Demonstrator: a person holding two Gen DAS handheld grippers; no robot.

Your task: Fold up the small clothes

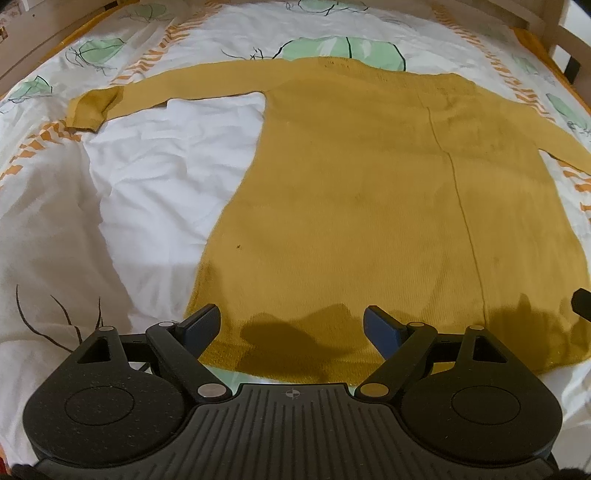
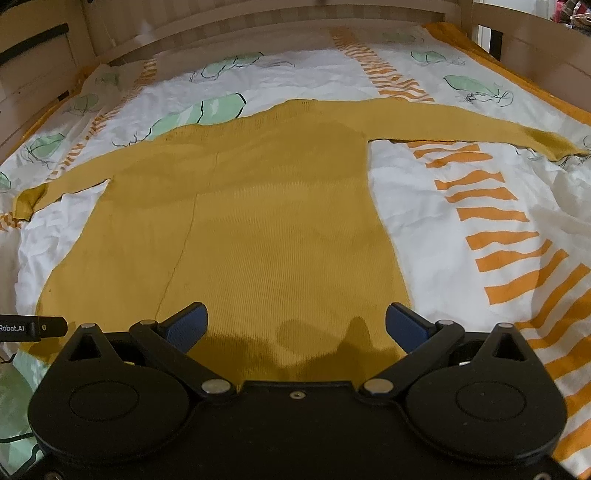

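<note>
A mustard-yellow knit sweater (image 1: 369, 177) lies spread flat on a bed, over a white bedsheet (image 1: 155, 177) printed with green leaves and orange stripes. Its hem is nearest the cameras, its neckline farthest, and both sleeves stretch out sideways. Laid out like this, the body and sleeves are all exposed, which suits a first fold; no fold appears to have been made yet.

The left gripper (image 1: 291, 328) hangs over the hem near the sweater's left corner, and the right gripper (image 2: 295, 326) over the hem toward its right corner. Both have their jaws wide apart with nothing between them. One tool at each end of the hem would let the person lift that edge evenly.

The left wrist view shows the left sleeve (image 1: 147, 92) fully, its cuff turned back, while the other sleeve runs out of frame. The right wrist view shows both sleeves, including the right sleeve (image 2: 461, 122) down to its cuff, plus a wooden bed frame (image 2: 258, 26) behind. Whether the blue pads (image 2: 184, 325) touch the knit is hard to judge from this angle.
</note>
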